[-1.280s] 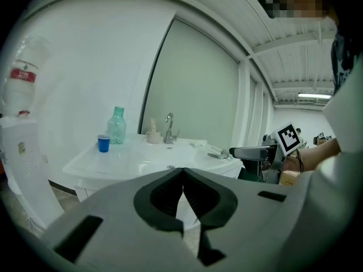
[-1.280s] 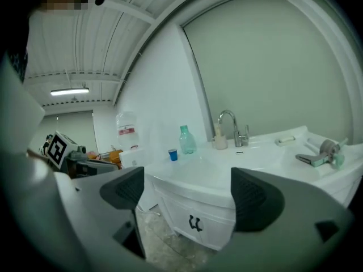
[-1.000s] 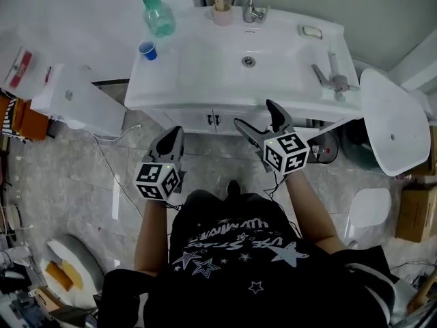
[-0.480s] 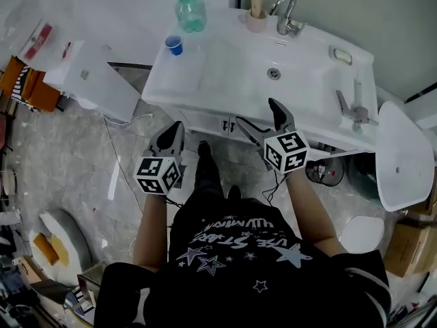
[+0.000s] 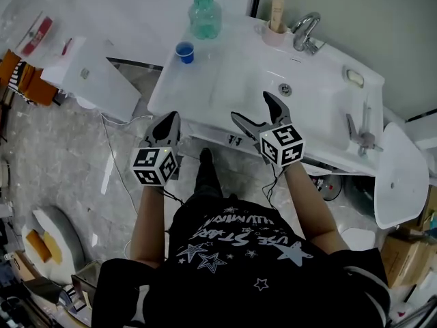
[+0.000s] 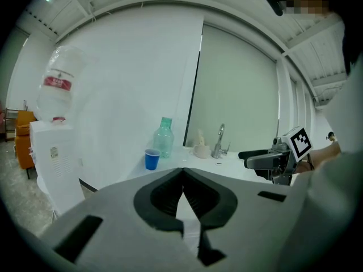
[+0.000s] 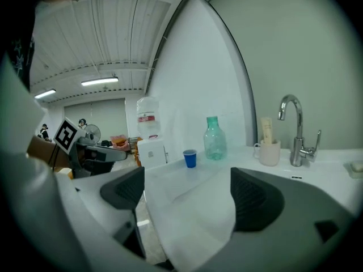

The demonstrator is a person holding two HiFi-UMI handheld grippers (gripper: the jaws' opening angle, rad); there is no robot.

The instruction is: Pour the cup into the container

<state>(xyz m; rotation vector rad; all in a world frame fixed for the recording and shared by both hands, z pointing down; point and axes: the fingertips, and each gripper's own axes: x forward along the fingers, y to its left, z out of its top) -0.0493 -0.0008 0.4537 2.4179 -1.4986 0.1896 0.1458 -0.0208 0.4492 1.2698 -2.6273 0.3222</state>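
Note:
A small blue cup (image 5: 184,52) stands on the left part of the white sink counter (image 5: 205,87), just in front of a green plastic bottle (image 5: 204,13). Both also show in the left gripper view, the cup (image 6: 152,159) and bottle (image 6: 164,136), and in the right gripper view, the cup (image 7: 190,158) and bottle (image 7: 212,139). My left gripper (image 5: 166,124) is shut and empty, held short of the counter's front edge. My right gripper (image 5: 257,111) is open and empty, over the counter's front edge near the basin.
A chrome tap (image 5: 304,31) and a beige mug with a tube in it (image 5: 275,26) stand at the back of the basin (image 5: 287,80). A white water dispenser (image 5: 95,80) stands left of the counter. A white toilet (image 5: 397,176) is at the right.
The person has stepped closer to the sink. Both grippers have moved nearer the counter; the right one now reaches over its front edge. Jaw states are unchanged.

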